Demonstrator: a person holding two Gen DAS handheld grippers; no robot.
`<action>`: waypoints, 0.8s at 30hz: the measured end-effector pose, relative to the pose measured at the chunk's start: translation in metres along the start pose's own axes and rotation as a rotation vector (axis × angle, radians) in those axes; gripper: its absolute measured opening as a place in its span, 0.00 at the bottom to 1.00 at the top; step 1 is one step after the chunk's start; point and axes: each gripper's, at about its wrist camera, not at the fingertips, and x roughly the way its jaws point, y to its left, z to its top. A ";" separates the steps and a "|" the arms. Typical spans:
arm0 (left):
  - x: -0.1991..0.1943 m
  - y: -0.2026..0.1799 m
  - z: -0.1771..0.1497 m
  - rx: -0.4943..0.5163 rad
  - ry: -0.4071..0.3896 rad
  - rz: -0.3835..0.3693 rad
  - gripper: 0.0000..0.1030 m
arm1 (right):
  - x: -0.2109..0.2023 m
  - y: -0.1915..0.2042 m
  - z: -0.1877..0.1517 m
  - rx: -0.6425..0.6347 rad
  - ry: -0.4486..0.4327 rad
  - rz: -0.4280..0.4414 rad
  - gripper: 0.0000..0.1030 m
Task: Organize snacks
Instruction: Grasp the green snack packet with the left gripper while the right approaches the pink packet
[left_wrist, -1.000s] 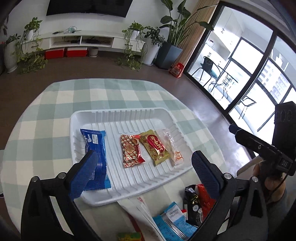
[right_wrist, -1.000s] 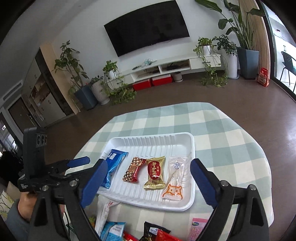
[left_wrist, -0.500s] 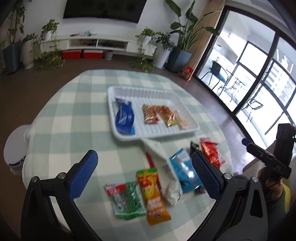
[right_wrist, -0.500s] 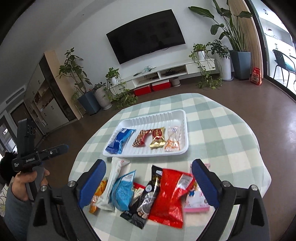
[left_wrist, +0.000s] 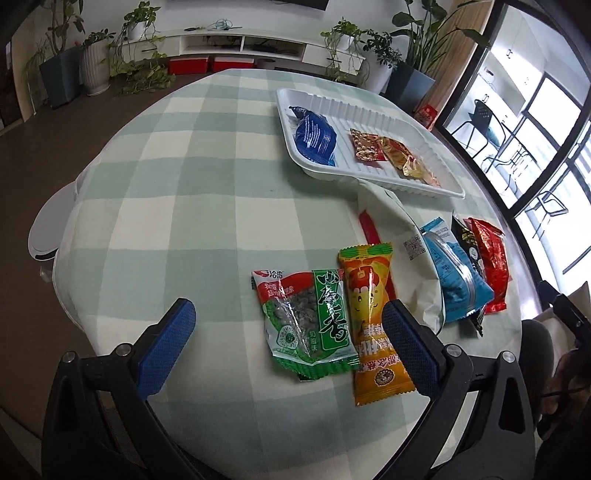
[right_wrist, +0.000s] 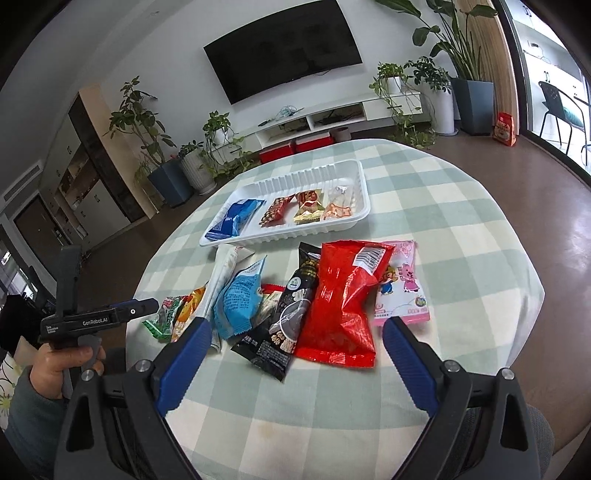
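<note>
Holding both tools above the near edge of the round table (right_wrist: 461, 206), checked cloth in pale green and cream. Landmark for all positions: the white tray (right_wrist: 334, 230), which sits on the far half of the table.

My left hand-held gripper (left_wrist: 291, 334): fingers spread wide, nothing between them, hovering over the loose packets nearest me. My right hand-held gripper (right_wrist: 297, 349): also spread wide and empty, above the near ends of the black and red packets.

Count inside the tray: 4 items in one row. From its left end: 1 blue packet (right_wrist: 234, 218), 1 red-and-gold patterned packet (right_wrist: 275, 211), 1 gold packet with red label (right_wrist: 308, 208), 1 clear packet with orange print (right_wrist: 338, 206).

Count outside the tray, all on the cloth on my side of it: 8 visible.
- 1 green seed packet (left_wrist: 308, 325), farthest from the tray to the left
- 1 orange packet (left_wrist: 371, 314), touching the green one
- 1 long white packet (left_wrist: 413, 258), its far end at the tray's near rim
- 1 light blue packet (right_wrist: 240, 299)
- 1 small red packet (right_wrist: 273, 290), mostly covered by its neighbours
- 1 black packet (right_wrist: 291, 314)
- 1 large red bag (right_wrist: 341, 295), overlapping the black one
- 1 pink cartoon packet (right_wrist: 402, 284), rightmost, partly under the red bag
</note>
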 end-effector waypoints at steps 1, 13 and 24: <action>0.002 0.002 -0.001 -0.003 0.006 -0.003 0.98 | 0.001 -0.001 0.000 0.002 0.001 0.001 0.93; 0.024 0.000 0.001 0.017 0.058 -0.052 0.70 | 0.005 -0.003 -0.007 0.013 0.013 0.003 0.91; 0.031 -0.016 -0.001 0.147 0.076 0.013 0.49 | 0.007 -0.008 -0.009 0.017 0.024 -0.009 0.87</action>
